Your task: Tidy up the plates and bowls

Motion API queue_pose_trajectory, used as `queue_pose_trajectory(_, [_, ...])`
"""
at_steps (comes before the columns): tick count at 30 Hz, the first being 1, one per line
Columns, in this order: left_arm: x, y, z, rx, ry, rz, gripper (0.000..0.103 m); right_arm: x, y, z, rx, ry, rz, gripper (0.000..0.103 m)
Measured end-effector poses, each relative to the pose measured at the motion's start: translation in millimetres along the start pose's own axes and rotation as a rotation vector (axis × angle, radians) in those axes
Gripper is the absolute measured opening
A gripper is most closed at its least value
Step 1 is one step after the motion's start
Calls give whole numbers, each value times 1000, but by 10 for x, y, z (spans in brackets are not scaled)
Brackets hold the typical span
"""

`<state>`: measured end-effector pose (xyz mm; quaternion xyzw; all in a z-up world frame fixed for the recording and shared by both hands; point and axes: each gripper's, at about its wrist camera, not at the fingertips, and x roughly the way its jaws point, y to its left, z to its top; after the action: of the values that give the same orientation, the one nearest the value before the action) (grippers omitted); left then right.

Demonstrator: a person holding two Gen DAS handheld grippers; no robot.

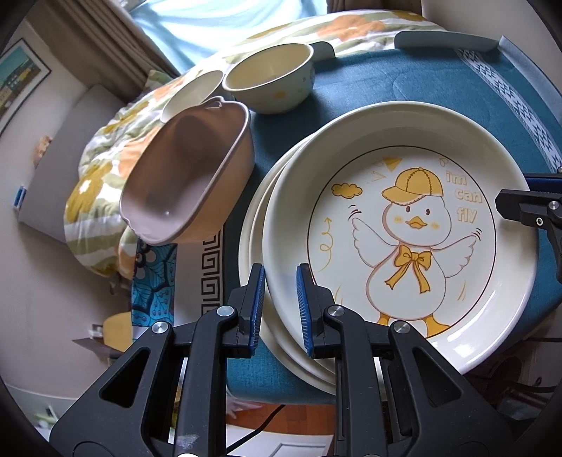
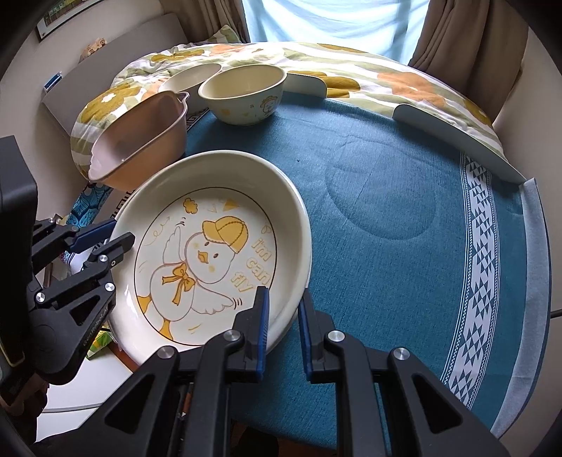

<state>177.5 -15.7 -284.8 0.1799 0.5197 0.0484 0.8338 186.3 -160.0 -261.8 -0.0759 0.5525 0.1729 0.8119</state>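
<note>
A cream plate with a yellow duck drawing (image 1: 404, 225) lies on top of another cream plate (image 1: 253, 246) on the blue tablecloth (image 1: 404, 81). My left gripper (image 1: 280, 309) is open, its fingers astride the top plate's near-left rim. My right gripper (image 2: 283, 327) is open, astride the duck plate's (image 2: 210, 260) right rim. A pink-brown square bowl (image 1: 189, 175) sits tilted at the table's left edge. A cream round bowl (image 1: 270, 77) stands behind it, with a second cream bowl (image 1: 193, 91) beside it.
A flowered quilt (image 2: 351, 73) lies along the table's far side. The tablecloth's white patterned border (image 2: 484, 267) runs along the right. Curtains (image 2: 467, 31) and a window are behind. The table's left edge drops to the floor (image 1: 52, 316).
</note>
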Motion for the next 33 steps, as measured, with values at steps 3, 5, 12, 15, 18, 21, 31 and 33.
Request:
queue_pose_trajectory(3, [-1,-18,-2,14,-2,17,16,17,2,3,-2,4,-5,14])
queue_pose_trajectory(5, [1,-12,-4,15,-4,19,16,30,-10,7,4,8,-1,14])
queue_pose_trajectory(12, [1,-31,-4,34,-5,35,16,67,2,18,-2,11,-20,15])
queue_pose_trajectory(15, [1,-84,-7,70,-10,63,17,77,29,25,-17,11,-39,15])
queue_pose_trajectory(18, [6,-115,-7,95,-14,86,17,79,62,27,-38,9,-62,15])
queue_pose_trajectory(21, [0,-97,-5,97,-16,82,17,83,74,30,-47,10,-73,16])
queue_pose_trajectory(31, [-20,-84,-19,101,-21,78,17,79,109,28,-59,11,-107,16])
queue_pose_trajectory(33, [-17,-64,-9,95,-15,68,17,52,91,35,-49,2,-104,16])
